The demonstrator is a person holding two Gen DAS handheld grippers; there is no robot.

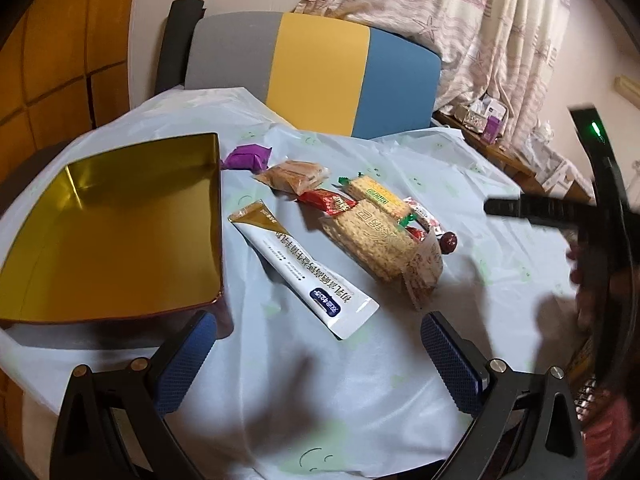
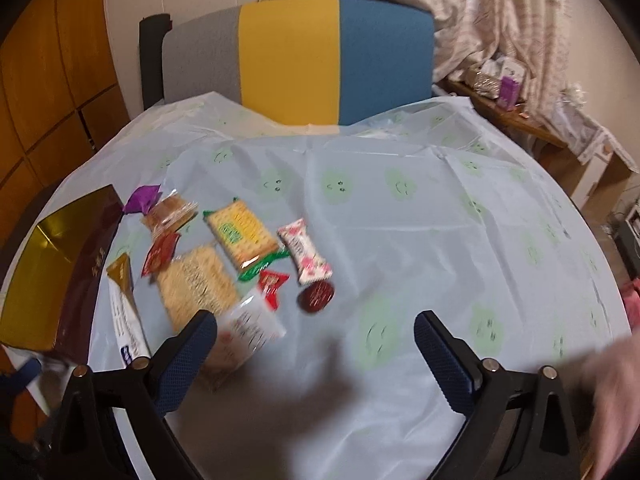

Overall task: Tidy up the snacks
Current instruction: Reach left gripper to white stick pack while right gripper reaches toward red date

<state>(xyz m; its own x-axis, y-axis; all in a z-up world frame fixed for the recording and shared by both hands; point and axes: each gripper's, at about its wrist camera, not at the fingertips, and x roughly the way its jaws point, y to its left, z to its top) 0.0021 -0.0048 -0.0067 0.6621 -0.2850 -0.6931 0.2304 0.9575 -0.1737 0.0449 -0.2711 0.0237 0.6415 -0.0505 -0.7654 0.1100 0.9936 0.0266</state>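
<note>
Both tools hover wide open, gripping nothing: left gripper at bottom centre, right gripper likewise. Snack packets cluster mid-frame on the pale blue tablecloth, just right of the gold tin.

The bench cover was pale blue with green smiley faces. The tin left of the left tool was gold inside, dark maroon outside. The chair beyond was grey, yellow and blue. One wrapper was purple. Tool pads were blue, dimpled.
</note>
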